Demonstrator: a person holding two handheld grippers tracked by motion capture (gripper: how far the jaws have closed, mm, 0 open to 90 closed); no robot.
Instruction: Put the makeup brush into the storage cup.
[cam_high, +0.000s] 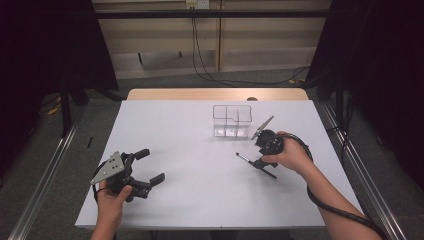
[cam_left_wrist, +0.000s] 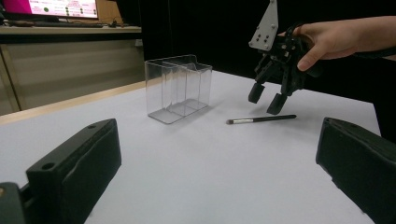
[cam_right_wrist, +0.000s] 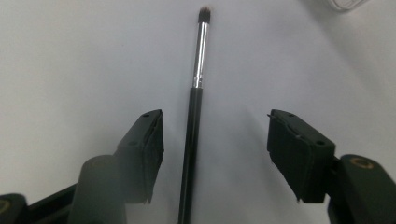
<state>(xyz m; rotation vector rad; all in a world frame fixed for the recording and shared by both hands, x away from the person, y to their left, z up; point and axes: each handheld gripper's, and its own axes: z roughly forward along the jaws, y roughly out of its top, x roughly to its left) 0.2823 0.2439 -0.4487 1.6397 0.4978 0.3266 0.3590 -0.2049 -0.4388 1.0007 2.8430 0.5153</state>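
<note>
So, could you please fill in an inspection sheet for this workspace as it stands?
Surface: white table, flat and clean; a wooden strip shows at the far edge.
Job's things: makeup brush lies flat on the table; clear compartment organizer stands upright beyond it, nothing inside.
Clutter: nothing seen.
Grippers: right claw points down over the brush handle, which lies between the jaws, pads not touching it; left claw open, held low over the table's near left, nothing between its jaws.
Cables: black cable trails along the right forearm; more cables run across the floor behind the table.
Surroundings: dark curtains on both sides, metal floor rails, a monitor in the left gripper view.
</note>
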